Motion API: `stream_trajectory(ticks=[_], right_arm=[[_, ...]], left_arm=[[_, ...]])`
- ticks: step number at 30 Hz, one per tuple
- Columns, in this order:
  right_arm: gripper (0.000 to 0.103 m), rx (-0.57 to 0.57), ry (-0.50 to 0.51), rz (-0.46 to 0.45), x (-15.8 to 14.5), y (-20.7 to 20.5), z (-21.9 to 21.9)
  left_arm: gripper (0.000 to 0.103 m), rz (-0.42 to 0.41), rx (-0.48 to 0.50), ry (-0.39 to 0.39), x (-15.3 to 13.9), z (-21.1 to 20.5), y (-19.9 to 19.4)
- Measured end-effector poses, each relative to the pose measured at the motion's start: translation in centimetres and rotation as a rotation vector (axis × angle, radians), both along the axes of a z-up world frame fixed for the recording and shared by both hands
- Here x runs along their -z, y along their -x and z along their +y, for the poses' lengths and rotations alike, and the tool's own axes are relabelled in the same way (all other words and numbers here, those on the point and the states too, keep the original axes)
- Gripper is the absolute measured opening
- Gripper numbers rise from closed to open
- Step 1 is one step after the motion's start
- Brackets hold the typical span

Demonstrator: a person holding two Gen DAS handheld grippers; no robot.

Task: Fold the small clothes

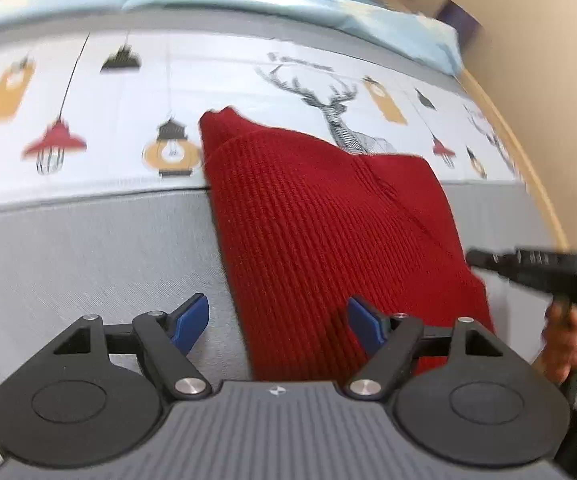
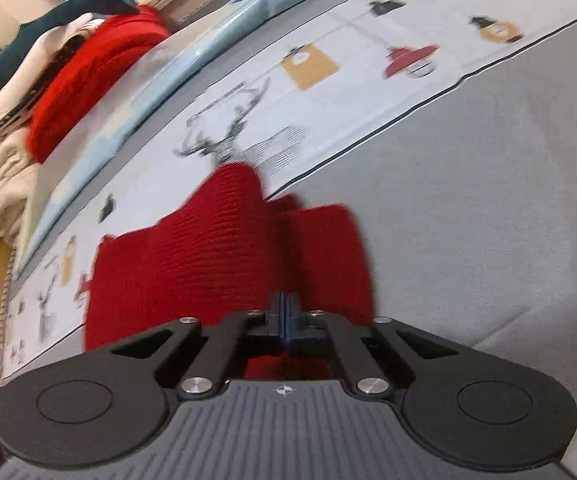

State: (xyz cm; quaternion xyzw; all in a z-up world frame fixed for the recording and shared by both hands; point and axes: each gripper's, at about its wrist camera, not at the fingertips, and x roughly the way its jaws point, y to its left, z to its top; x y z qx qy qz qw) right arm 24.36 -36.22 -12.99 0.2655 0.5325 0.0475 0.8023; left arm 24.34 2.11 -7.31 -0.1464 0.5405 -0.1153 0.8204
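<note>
Red knit garment (image 1: 328,232) lies on the bed, partly on the grey cover (image 1: 88,272) and partly on the printed lamp-and-deer band (image 1: 136,92). It already reads as a narrow oblong with one side panel laid over the body along a diagonal line; judged as partly folded, with a further fold to a compact shape not yet done.

Left gripper (image 1: 278,320): jaws spread wide, nothing between the pads, poised over the garment's near left edge.

Right gripper (image 2: 284,312): jaws pressed together. Red knit sits right at and under the tips, but blur hides whether any cloth is pinched; cannot tell.

Surroundings: a light blue sheet (image 2: 192,64) runs along the far side; a pile of other clothes (image 2: 60,80), red and cream among them, lies well apart at the bed's edge. Nothing lies on the garment or blocks the next fold.
</note>
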Motion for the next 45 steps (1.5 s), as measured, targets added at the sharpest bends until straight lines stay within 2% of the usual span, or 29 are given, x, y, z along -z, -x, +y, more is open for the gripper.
stream_trajectory(ticks=[1, 2, 3, 5, 9, 14, 16, 17, 18, 19, 20, 22, 26, 29, 32, 34, 37, 38, 39, 40, 43, 44, 45], right_arm=[[0.006, 0.041, -0.02, 0.007, 0.1, -0.1, -1.0], [0.016, 0.077, -0.042, 0.017, 0.3, -0.1, -1.9], [0.035, 0.097, -0.051, 0.032, 0.5, -0.1, -2.7], [0.052, 0.108, -0.047, 0.088, 1.5, -0.2, -3.5], [0.053, 0.088, -0.157, 0.196, 3.8, -0.2, -3.3], [0.056, 0.122, -0.211, 0.226, 5.0, -0.5, -2.8], [0.054, 0.114, -0.208, 0.225, 5.1, -0.7, -2.2], [0.048, 0.102, -0.201, 0.219, 5.0, -0.8, -1.9], [0.038, 0.09, -0.194, 0.209, 4.8, -0.7, -1.6], [0.033, 0.087, -0.186, 0.197, 4.6, -0.8, -1.5], [0.007, 0.091, -0.185, 0.185, 4.4, -0.8, -1.3], [0.006, 0.097, -0.188, 0.148, 3.8, -1.1, -0.8], [0.006, 0.118, -0.192, 0.099, 3.4, -1.9, 1.0], [0.006, 0.124, -0.226, 0.016, 2.2, -3.0, 3.2], [0.006, 0.095, -0.236, -0.073, 0.8, -4.5, 6.3], [0.006, 0.076, -0.224, -0.118, 0.2, -5.4, 8.3], [0.012, 0.063, -0.168, -0.155, -0.4, -6.2, 10.2], [0.022, 0.056, -0.14, -0.159, -0.7, -6.5, 10.6], [0.032, 0.049, -0.114, -0.161, -0.9, -6.5, 10.8], [0.033, 0.043, -0.097, -0.171, -1.3, -6.4, 10.8], [0.043, -0.006, -0.132, -0.162, -1.6, -6.4, 11.5], [0.052, -0.033, -0.146, -0.145, -1.6, -6.0, 11.8], [0.055, -0.068, -0.166, -0.125, -1.4, -5.8, 12.3]], left_arm=[[0.081, 0.022, -0.019, 0.026, 0.4, 0.2, -0.5], [0.081, 0.046, -0.036, 0.054, 0.9, 0.4, -0.9], [0.081, 0.067, -0.049, 0.077, 1.4, 0.4, -1.3], [0.083, 0.113, -0.08, 0.134, 2.8, 0.4, -2.2], [0.093, 0.162, -0.121, 0.212, 5.4, 0.4, -3.9], [0.094, 0.179, -0.141, 0.279, 7.6, -0.1, -5.0], [0.09, 0.161, -0.127, 0.258, 7.5, -0.5, -5.2], [0.086, 0.15, -0.12, 0.239, 7.2, -0.7, -5.2], [0.077, 0.135, -0.115, 0.22, 6.5, -0.9, -5.2], [0.067, 0.11, -0.104, 0.199, 5.7, -1.2, -5.2], [0.064, 0.064, -0.077, 0.163, 4.5, -1.5, -5.0], [0.059, -0.066, -0.004, 0.075, 1.4, -2.6, -4.7], [0.057, -0.232, 0.032, 0.013, -2.5, -2.3, -4.6], [0.057, -0.287, -0.008, -0.037, -3.8, -0.3, -5.4], [0.058, -0.288, -0.083, -0.063, -4.2, 3.3, -6.4], [0.062, -0.293, -0.103, -0.101, -4.1, 5.1, -7.0], [0.065, -0.283, -0.15, -0.162, -3.6, 7.7, -7.4], [0.066, -0.293, -0.165, -0.166, -3.7, 8.7, -7.3], [0.067, -0.295, -0.188, -0.156, -3.8, 10.0, -7.1], [0.067, -0.278, -0.207, -0.129, -3.8, 11.1, -6.9], [0.068, -0.177, -0.243, -0.041, -2.9, 13.5, -6.4], [0.069, -0.138, -0.248, -0.032, -2.4, 14.0, -6.3], [0.069, -0.103, -0.254, -0.029, -1.9, 14.5, -6.1]])
